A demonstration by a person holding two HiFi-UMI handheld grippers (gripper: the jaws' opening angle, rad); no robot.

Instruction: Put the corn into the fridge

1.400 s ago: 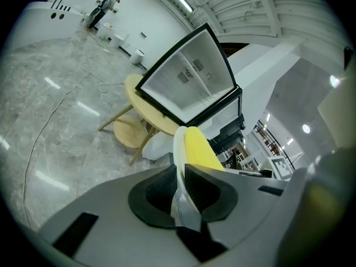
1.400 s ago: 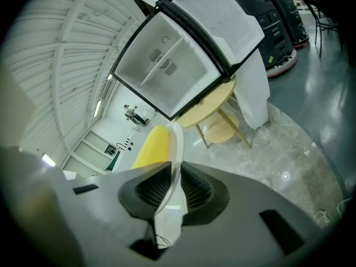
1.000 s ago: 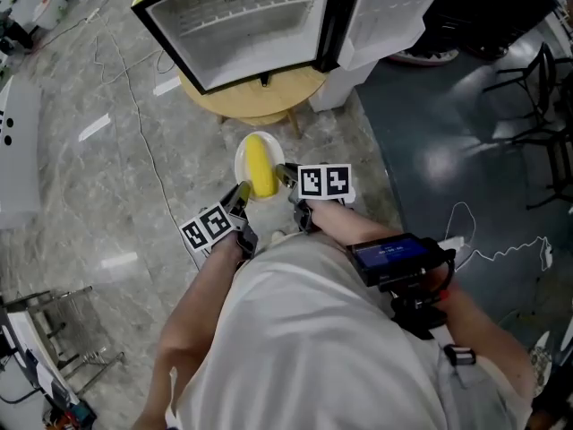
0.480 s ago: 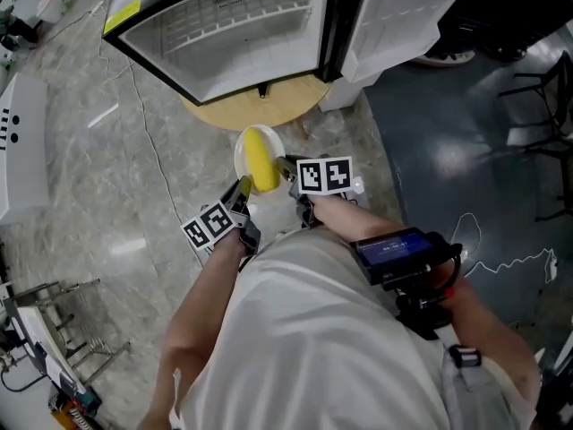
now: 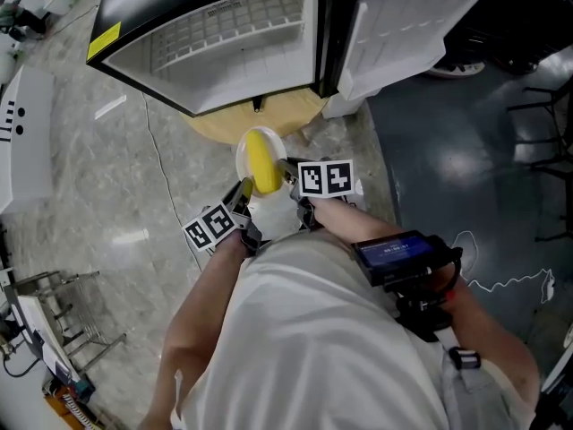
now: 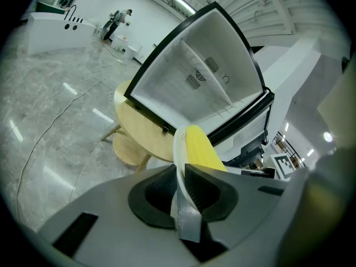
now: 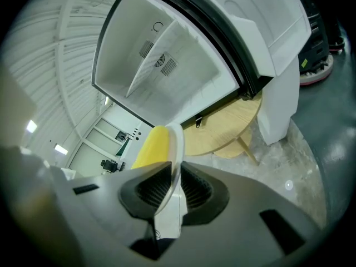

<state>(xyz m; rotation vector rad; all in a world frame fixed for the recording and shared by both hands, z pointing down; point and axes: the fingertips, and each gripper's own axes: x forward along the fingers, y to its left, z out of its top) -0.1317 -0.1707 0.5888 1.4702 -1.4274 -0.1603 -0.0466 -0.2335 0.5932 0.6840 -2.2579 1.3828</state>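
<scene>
Clenching the plate point(image 5: 242, 154) under the corn point(image 5: 260, 163), left gripper point(image 5: 242, 190) and right gripper point(image 5: 286, 173) jaws hide its side rims.

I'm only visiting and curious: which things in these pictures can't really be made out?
Head view: the fridge is cut off by the top edge; it hides most of the table.
Left gripper view: the left tool hides the plate's lower part and the corn's near end.
Same view: the distant person is too small.

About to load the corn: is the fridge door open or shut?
Open. In the head view the fridge shows its white interior and wire shelf, with the door swung out to the right.
</scene>
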